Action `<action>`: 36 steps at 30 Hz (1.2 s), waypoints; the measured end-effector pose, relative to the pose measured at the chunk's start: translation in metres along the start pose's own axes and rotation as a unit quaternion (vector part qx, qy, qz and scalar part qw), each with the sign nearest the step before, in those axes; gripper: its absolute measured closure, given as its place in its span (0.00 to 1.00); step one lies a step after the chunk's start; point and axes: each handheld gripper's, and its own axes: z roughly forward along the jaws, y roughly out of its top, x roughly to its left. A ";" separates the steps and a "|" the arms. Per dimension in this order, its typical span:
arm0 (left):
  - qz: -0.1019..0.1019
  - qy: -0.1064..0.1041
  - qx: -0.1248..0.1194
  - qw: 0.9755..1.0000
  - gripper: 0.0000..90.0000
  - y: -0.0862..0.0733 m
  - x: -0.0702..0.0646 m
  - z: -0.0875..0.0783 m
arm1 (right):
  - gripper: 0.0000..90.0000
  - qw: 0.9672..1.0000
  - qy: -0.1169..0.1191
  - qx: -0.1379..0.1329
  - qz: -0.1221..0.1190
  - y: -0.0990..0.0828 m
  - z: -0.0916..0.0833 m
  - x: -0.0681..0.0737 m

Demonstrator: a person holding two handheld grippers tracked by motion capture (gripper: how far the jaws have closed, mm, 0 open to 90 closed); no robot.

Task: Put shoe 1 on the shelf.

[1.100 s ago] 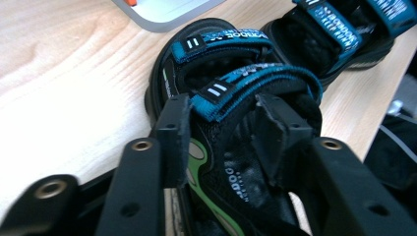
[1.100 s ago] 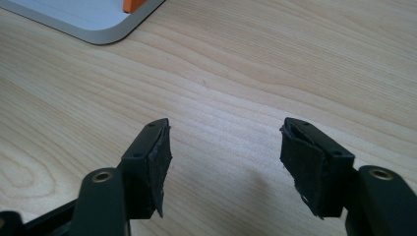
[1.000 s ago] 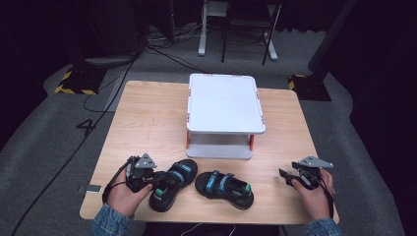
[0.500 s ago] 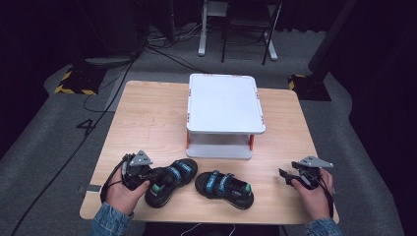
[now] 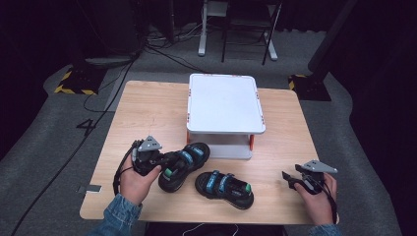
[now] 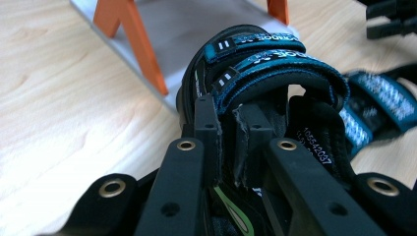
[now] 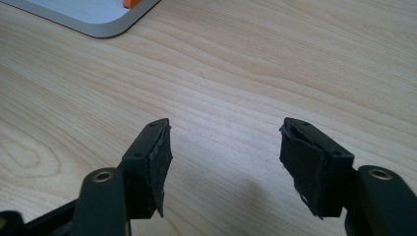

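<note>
- High view: lower left of centre, the left gripper [image 5: 156, 160] is clenched on the heel strap of the black sandal with teal straps [image 5: 183, 164], lifted just in front of the white two-tier shelf with orange legs [image 5: 225, 103]; its twin sandal [image 5: 224, 185] lies on the wooden table [image 5: 147, 108]
- Left gripper view: pads pinch the strap at centre; hold that bite firm and keep the sole level so it clears the orange leg [image 6: 133, 34] at upper left
- Right gripper view: the right gripper [image 7: 226, 157] is released over bare wood
</note>
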 end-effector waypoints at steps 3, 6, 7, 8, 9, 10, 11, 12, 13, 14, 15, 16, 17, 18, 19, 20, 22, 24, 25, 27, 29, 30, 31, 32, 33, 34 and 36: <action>-0.002 -0.001 -0.005 1.000 0.91 0.005 0.001 0.006 | 0.42 1.000 -0.003 0.001 0.002 -0.002 -0.003 -0.001; -0.007 0.001 -0.011 1.000 0.91 0.011 0.004 0.014 | 0.42 1.000 -0.007 0.000 0.005 -0.005 -0.006 -0.002; -0.008 0.003 -0.014 1.000 0.91 0.012 0.004 0.016 | 0.42 1.000 -0.009 0.000 0.007 -0.006 -0.007 -0.002; -0.010 0.006 -0.016 1.000 0.91 0.014 0.004 0.019 | 0.42 1.000 -0.009 0.000 0.007 -0.006 -0.008 -0.002; -0.009 0.009 -0.018 1.000 0.91 0.017 0.005 0.023 | 0.42 1.000 -0.010 -0.002 0.006 -0.006 -0.008 -0.003; -0.009 0.011 -0.018 1.000 0.91 0.020 0.006 0.029 | 0.42 1.000 -0.013 -0.003 0.006 -0.006 -0.009 -0.003; -0.012 0.014 -0.019 1.000 0.91 0.021 0.006 0.033 | 0.42 1.000 -0.014 -0.002 0.007 -0.007 -0.010 -0.003; -0.012 0.014 -0.019 1.000 0.91 0.021 0.006 0.033 | 0.42 1.000 -0.014 -0.002 0.007 -0.007 -0.010 -0.003; -0.014 0.018 -0.022 1.000 0.91 0.023 0.007 0.038 | 0.42 1.000 -0.015 -0.002 0.007 -0.007 -0.010 -0.003; -0.017 0.022 -0.024 0.999 0.91 0.024 0.007 0.041 | 0.42 1.000 -0.015 -0.001 0.007 -0.007 -0.010 -0.003; -0.019 0.024 -0.024 0.999 0.91 0.025 0.008 0.045 | 0.42 1.000 -0.014 -0.001 0.007 -0.007 -0.010 -0.003; -0.019 0.029 -0.025 0.999 0.91 0.025 0.008 0.048 | 0.42 1.000 -0.015 -0.001 0.007 -0.008 -0.010 -0.003; -0.021 0.032 -0.025 0.999 0.91 0.026 0.008 0.053 | 0.42 1.000 -0.016 -0.002 0.007 -0.008 -0.011 -0.003; -0.024 0.035 -0.025 0.999 0.91 0.027 0.009 0.055 | 0.42 1.000 -0.016 -0.002 0.007 -0.008 -0.011 -0.003; -0.026 0.042 -0.023 0.999 0.91 0.027 0.010 0.062 | 0.42 1.000 -0.016 -0.002 0.007 -0.008 -0.011 -0.003; -0.026 0.042 -0.023 0.999 0.91 0.027 0.010 0.062 | 0.42 1.000 -0.016 -0.002 0.007 -0.008 -0.011 -0.003; -0.026 0.052 -0.021 0.998 0.91 0.028 0.010 0.068 | 0.42 1.000 -0.016 -0.001 0.006 -0.008 -0.011 -0.003; -0.024 0.063 -0.018 0.998 0.90 0.029 0.010 0.073 | 0.42 1.000 -0.014 -0.001 0.005 -0.008 -0.011 -0.002; -0.024 0.064 -0.016 0.998 0.90 0.029 0.011 0.075 | 0.42 1.000 -0.014 -0.001 0.005 -0.008 -0.011 -0.002; -0.032 0.060 -0.002 0.998 0.89 0.028 0.011 0.082 | 0.42 1.000 -0.013 -0.001 0.003 -0.008 -0.010 -0.002; -0.026 0.060 0.000 0.998 0.85 0.025 0.010 0.088 | 0.42 1.000 -0.013 0.001 0.002 -0.008 -0.010 -0.002; -0.023 0.058 0.001 0.998 0.81 0.024 0.010 0.089 | 0.42 1.000 -0.013 0.001 0.002 -0.008 -0.010 -0.002; -0.023 0.058 0.001 0.998 0.77 0.024 0.010 0.089 | 0.42 1.000 -0.013 0.001 0.002 -0.008 -0.010 -0.002; -0.036 0.048 -0.007 0.998 0.77 0.024 0.011 0.087 | 0.42 1.000 -0.013 0.001 0.001 -0.008 -0.010 -0.002; -0.040 0.042 -0.016 0.998 0.67 0.025 0.011 0.086 | 0.42 1.000 -0.012 0.001 0.001 -0.009 -0.010 -0.002; -0.040 0.044 -0.023 0.998 0.58 0.025 0.011 0.084 | 0.42 1.000 -0.011 0.001 0.001 -0.009 -0.010 -0.003; -0.030 0.051 -0.033 0.998 0.46 0.025 0.012 0.081 | 0.42 1.000 -0.011 0.003 0.002 -0.009 -0.009 -0.002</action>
